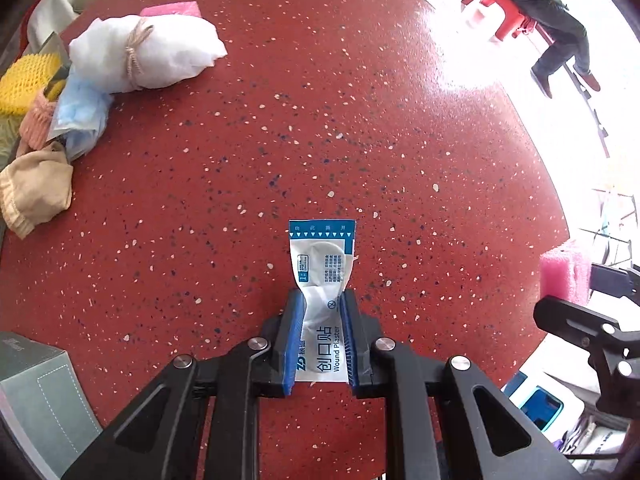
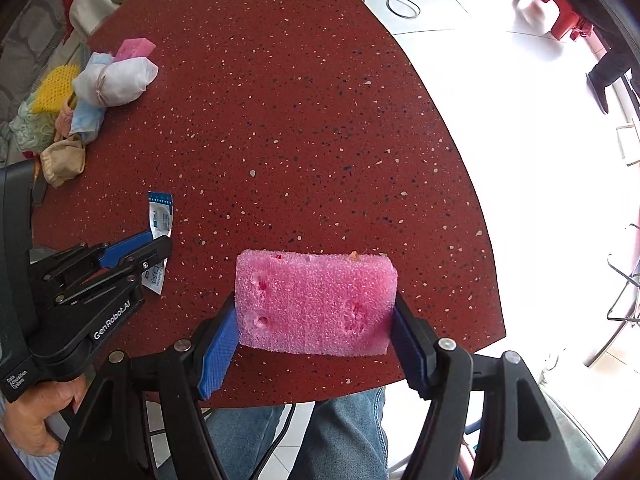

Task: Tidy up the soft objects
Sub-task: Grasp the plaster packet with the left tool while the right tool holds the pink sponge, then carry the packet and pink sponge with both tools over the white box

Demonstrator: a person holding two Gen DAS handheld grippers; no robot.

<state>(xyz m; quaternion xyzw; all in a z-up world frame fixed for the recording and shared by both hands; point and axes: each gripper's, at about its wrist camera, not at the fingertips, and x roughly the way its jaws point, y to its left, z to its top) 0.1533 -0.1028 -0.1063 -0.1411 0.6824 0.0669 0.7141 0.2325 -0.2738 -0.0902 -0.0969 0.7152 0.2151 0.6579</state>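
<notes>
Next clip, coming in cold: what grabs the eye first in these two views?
Each gripper holds something over the speckled red table: the right gripper is clamped on a pink foam block near the table's front edge, and the left gripper pinches a crumpled white and blue wound plaster packet. At the far left edge sits a pile of soft things, with a white cloth bundle tied with twine most prominent.

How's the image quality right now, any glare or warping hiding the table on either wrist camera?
Left wrist view: daylight washes out the floor at upper right, and the table bows from the fisheye but stays sharp. Right wrist view: the floor at right is blown out; the pink sponge is crisp.
</notes>
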